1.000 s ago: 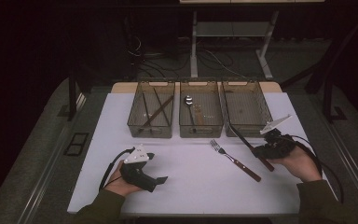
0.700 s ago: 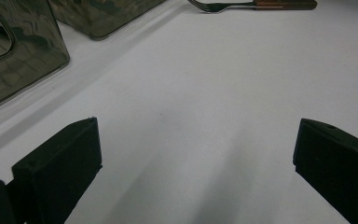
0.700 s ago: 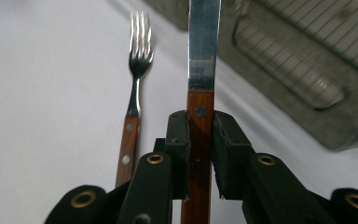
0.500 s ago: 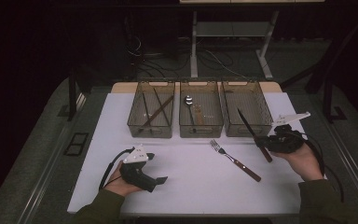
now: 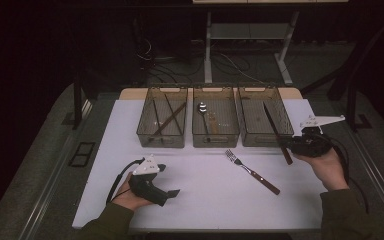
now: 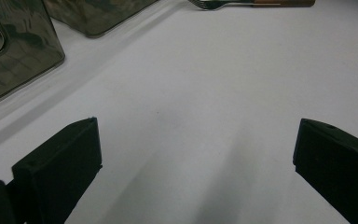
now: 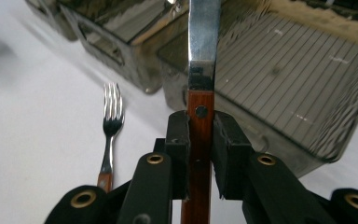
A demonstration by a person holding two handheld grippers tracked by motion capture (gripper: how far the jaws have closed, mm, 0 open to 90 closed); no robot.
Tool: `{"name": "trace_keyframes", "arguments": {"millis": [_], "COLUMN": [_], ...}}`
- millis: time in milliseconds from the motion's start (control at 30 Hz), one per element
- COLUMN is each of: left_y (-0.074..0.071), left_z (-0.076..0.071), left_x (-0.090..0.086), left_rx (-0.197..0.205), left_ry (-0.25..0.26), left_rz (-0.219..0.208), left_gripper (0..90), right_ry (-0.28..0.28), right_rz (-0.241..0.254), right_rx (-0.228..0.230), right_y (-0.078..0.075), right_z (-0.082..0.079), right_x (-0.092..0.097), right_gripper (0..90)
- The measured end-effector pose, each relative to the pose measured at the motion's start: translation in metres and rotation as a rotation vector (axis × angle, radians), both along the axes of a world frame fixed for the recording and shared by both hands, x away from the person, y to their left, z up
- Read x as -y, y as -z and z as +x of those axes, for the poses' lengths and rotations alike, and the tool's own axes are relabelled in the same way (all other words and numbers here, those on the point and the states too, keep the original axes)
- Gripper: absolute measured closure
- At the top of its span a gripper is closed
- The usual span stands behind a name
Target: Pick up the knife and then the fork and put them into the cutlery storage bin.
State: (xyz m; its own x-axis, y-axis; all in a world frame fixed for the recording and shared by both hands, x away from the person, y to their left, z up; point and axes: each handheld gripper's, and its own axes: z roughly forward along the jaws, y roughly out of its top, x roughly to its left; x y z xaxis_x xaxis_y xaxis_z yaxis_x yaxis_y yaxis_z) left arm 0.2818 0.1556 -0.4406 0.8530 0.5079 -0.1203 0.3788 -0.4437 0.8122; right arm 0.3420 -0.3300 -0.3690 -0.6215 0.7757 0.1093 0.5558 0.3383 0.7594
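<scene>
A knife (image 5: 276, 131) with a wooden handle (image 7: 199, 140) is held in my right gripper (image 5: 287, 144), which is shut on the handle at the table's right side. The steel blade (image 7: 204, 37) points away over the empty right bin (image 5: 252, 140). In the right gripper view both pads of my right gripper (image 7: 200, 128) press on the handle. A fork (image 5: 252, 172) with a wooden handle lies on the white table, left of the knife; its tines (image 7: 113, 109) point toward the bins. My left gripper (image 5: 169, 180) rests at the front left, jaws wide open, nothing between them (image 6: 196, 144).
Three clear bins stand in a row at the back of the white table (image 5: 205, 195). The left bin (image 5: 150, 136) holds dark sticks, the middle bin (image 5: 215, 139) a spoon and another utensil. Bin corners (image 6: 23, 51) lie ahead of my left gripper.
My right gripper has carried the knife up and away toward the right bin, so the blade now hangs over it. The left hand and the fork have stayed put.
</scene>
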Motion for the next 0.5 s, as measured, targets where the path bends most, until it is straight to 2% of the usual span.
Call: {"name": "trace_keyframes", "arguments": {"millis": [333, 500], "left_y": [0.0, 0.001], "left_z": [0.0, 0.0], "left_x": [0.0, 0.0], "left_rx": [-0.001, -0.002], "left_ry": [-0.001, 0.001], "left_rz": [0.0, 0.006], "left_gripper": [0.6, 0.6], "right_ry": [0.044, 0.058], "right_rz": [0.043, 0.046], "right_rx": [0.058, 0.068], "right_y": [-0.012, -0.018], "right_z": [0.014, 0.021], "right_x": [0.005, 0.008], "right_gripper": [77.6, 77.5]}}
